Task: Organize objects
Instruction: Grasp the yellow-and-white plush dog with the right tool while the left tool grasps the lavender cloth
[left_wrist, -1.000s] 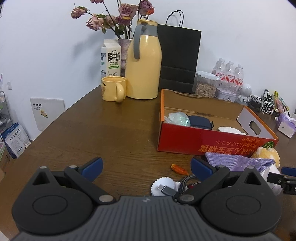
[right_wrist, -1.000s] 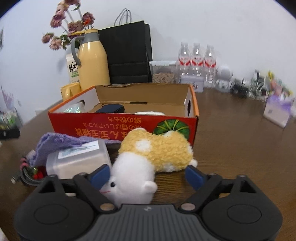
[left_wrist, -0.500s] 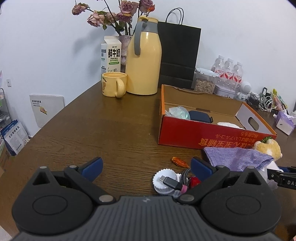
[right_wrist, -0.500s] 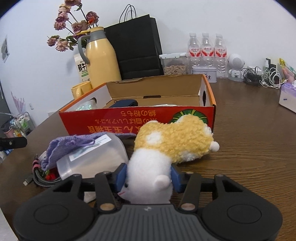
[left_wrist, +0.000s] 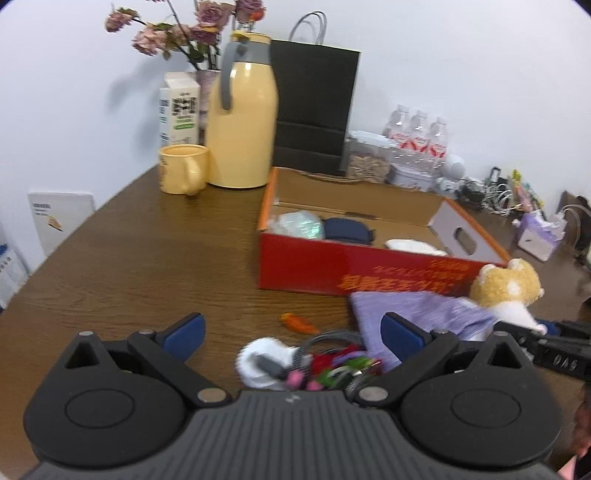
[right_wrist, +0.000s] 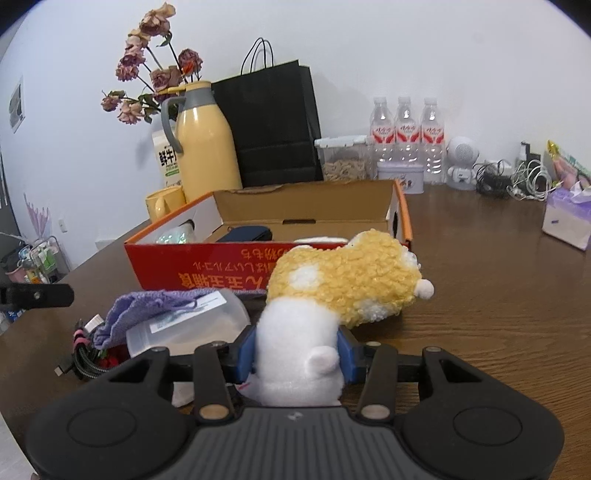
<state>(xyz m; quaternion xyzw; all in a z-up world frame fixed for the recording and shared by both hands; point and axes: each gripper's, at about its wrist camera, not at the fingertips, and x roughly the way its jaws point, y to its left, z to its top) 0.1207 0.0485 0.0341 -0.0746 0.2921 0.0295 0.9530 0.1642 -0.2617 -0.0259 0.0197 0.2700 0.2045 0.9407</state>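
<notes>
A yellow and white plush toy (right_wrist: 343, 280) lies in front of the red cardboard box (right_wrist: 207, 266). My right gripper (right_wrist: 297, 354) has its blue pads pressed on the toy's white end, and its jaws are still closing. Left of it, a purple cloth (right_wrist: 147, 306) drapes over a clear plastic container (right_wrist: 192, 325). In the left wrist view my left gripper (left_wrist: 291, 332) stands open above a white round item (left_wrist: 258, 363) and a cable bundle (left_wrist: 332, 365), holding nothing. The plush toy (left_wrist: 506, 288) shows at the right there, beside the box (left_wrist: 306, 266).
A small orange item (left_wrist: 297, 322) lies near the box. The box holds a dark pouch (left_wrist: 347, 229) and other things. A yellow flask (left_wrist: 242, 125), mug (left_wrist: 183, 168) and black bag (left_wrist: 314, 110) stand behind. Water bottles (right_wrist: 406, 136) and a tissue box (right_wrist: 567, 221) are at the right.
My right gripper's jaws have come together on the plush toy's white end, and the toy has tipped up a little. The left gripper has shifted slightly, still open.
</notes>
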